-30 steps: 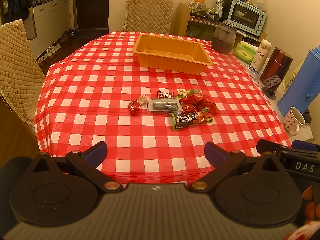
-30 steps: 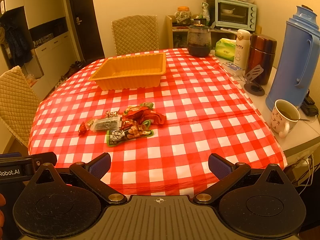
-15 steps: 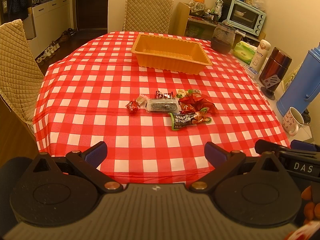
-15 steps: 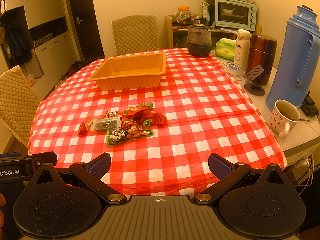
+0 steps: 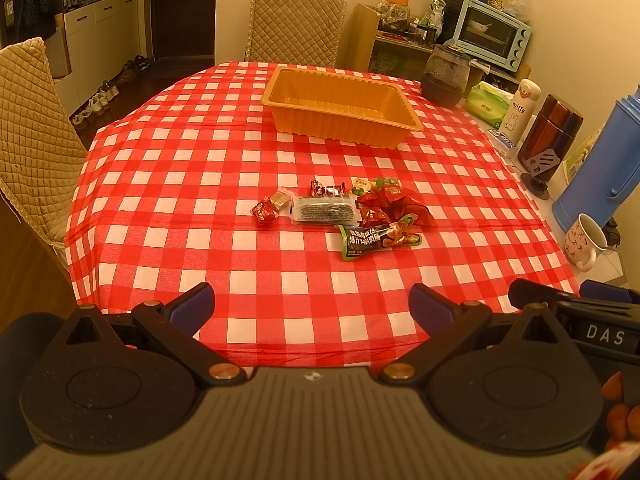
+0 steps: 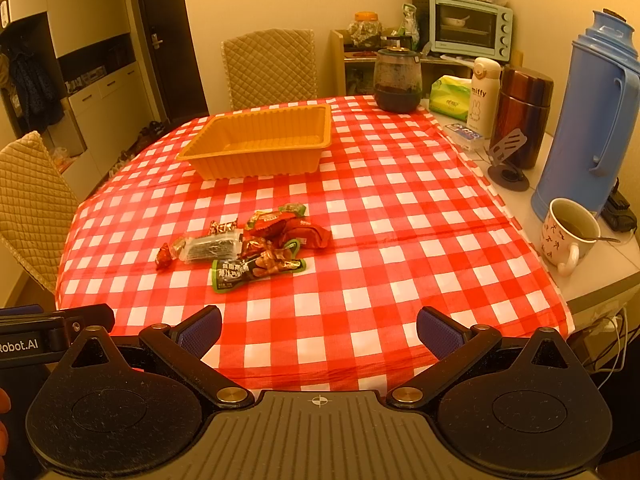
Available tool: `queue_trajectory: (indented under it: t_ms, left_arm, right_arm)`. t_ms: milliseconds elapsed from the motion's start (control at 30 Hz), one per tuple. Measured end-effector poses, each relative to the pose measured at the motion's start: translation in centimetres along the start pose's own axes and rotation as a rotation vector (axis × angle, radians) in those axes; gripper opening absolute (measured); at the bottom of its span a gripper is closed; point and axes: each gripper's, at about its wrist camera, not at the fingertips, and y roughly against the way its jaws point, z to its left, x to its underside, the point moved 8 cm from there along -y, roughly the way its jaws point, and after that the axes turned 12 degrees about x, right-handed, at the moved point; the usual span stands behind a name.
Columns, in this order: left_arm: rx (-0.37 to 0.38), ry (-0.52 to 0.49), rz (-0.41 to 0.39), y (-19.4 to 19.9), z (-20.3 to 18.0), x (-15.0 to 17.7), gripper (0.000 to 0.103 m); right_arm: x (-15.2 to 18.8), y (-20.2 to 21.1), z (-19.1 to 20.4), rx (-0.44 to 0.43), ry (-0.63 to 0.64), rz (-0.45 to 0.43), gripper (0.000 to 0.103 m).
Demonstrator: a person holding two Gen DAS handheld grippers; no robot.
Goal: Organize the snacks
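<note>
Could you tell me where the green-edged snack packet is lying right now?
The green-edged snack packet lies flat on the checked tablecloth, at the near edge of the snack pile, well short of the orange tray.

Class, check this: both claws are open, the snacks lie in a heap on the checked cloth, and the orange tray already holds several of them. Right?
Not quite. The orange tray holds nothing; the left wrist view looks into it. The rest stands: the left claw and right claw are open, and the snacks lie heaped on the checked cloth.

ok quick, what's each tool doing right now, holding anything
left tool: open, holding nothing, short of the snacks.
right tool: open, holding nothing.
</note>
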Motion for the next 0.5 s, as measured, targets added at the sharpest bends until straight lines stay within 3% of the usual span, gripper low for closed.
queue_trajectory:
  t_ms: [233, 500]
  left_arm:
    - [0.003, 0.001, 0.0, 0.0, -0.1, 0.0, 0.103]
    - [0.064, -0.015, 0.015, -1.4, -0.4, 0.1, 0.101]
  right_arm:
    - [0.0, -0.1, -0.1, 0.0, -0.002, 0.001, 0.103]
    - [0.0, -1.0, -0.8, 0.017, -0.018, -0.017, 0.103]
